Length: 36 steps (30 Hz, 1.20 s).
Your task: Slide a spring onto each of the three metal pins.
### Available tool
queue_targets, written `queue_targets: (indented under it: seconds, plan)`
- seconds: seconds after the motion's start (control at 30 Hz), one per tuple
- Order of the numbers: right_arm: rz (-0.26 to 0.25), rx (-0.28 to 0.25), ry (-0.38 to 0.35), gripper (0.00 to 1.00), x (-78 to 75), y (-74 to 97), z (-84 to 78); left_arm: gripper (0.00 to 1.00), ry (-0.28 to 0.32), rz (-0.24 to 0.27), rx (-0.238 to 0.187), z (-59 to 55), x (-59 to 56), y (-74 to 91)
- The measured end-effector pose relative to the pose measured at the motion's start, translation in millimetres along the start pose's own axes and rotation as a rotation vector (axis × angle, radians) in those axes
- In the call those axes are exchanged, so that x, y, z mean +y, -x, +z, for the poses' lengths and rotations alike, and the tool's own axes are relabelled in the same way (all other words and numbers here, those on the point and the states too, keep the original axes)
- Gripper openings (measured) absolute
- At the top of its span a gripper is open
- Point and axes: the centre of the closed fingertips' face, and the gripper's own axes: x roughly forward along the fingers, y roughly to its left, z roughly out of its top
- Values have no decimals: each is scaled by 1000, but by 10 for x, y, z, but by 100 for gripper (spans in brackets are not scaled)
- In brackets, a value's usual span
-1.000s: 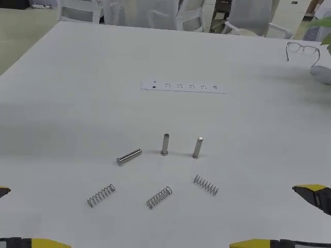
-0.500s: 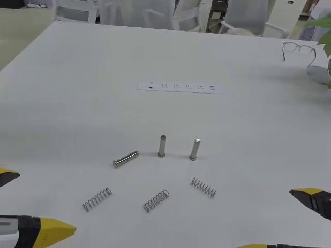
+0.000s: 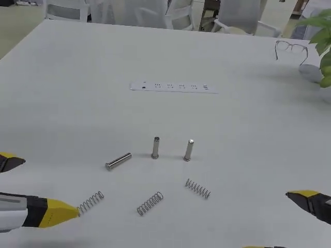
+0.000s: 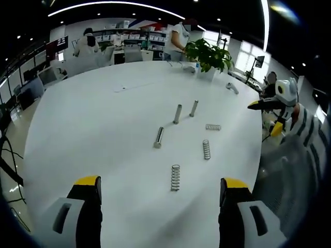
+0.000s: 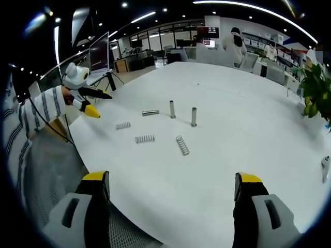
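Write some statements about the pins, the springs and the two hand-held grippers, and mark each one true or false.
1. Two pins stand upright, and the third pin lies on its side. True.
2. One pin already carries a spring. False: all three springs lie on the table, apart from the pins.
3. The left hand-held gripper is shut on a spring. False: it is open and holds nothing.
4. The right hand-held gripper is open. True.
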Motion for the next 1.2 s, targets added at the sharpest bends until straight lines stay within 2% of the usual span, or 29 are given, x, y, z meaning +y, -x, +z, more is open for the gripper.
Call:
queue_targets:
  seconds: [0.13,0.4,0.83,0.97,1.1,1.2]
  plan:
    - [-3,4,-4,100,-4,5,-14,92,-25,7,18,27,91,-21]
    - [-6,7,-10,100,-12,2,-31,92,-58,10,29,130,205,-78]
    - [-17,13,-17,100,-6,4,-56,91,-71,-32,61,166,187,-296]
    - [-16,11,-26,100,-5,-4,-60,91,-47,-43,60,201,192,-349]
    - [-11,44,11,100,11,-5,-96,91,-48,-46,58,225,202,-398]
    - [-9,42,17,100,16,-6,-83,91,-53,-54,61,234,191,-438]
